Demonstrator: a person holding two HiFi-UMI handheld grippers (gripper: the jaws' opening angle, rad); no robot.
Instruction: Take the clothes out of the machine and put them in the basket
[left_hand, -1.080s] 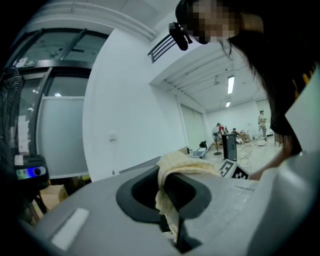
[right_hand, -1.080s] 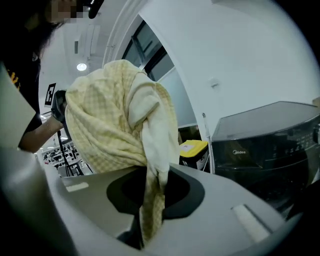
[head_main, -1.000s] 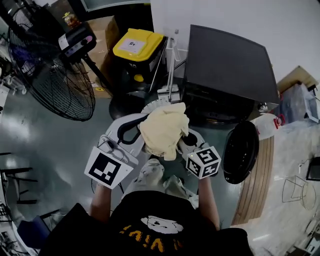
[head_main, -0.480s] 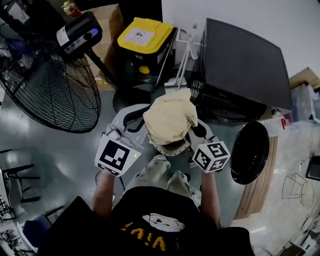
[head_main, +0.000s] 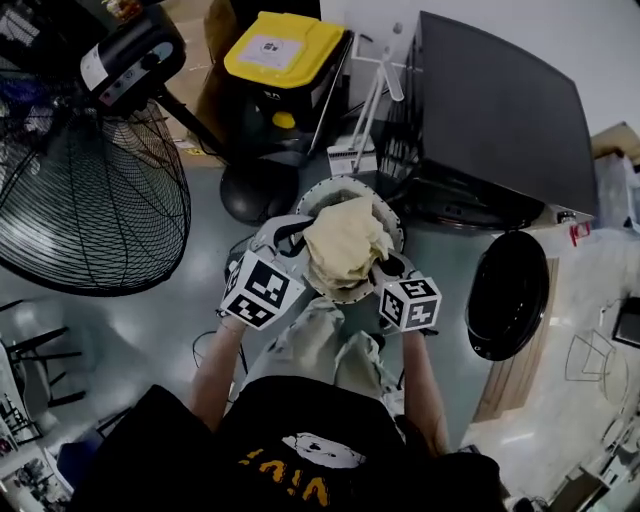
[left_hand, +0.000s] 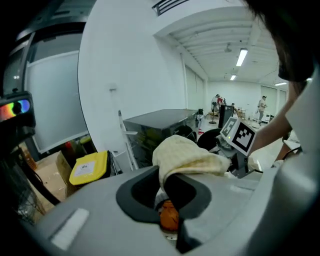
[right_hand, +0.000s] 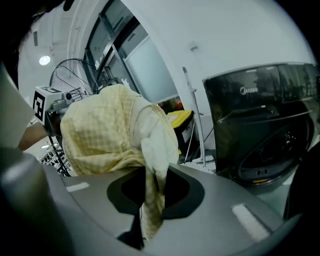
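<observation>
My left gripper and right gripper pinch yellow cloth over basket.
Hanging folds could catch rim, spill out.

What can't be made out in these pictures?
- Inside of the white basket: in the head view, the yellow cloth over it covers all but the rim.
- Inside of the washing machine: in the right gripper view its drum opening is dark, so any clothes left there cannot be told.
- Distant people: in the left gripper view, too small to describe.
</observation>
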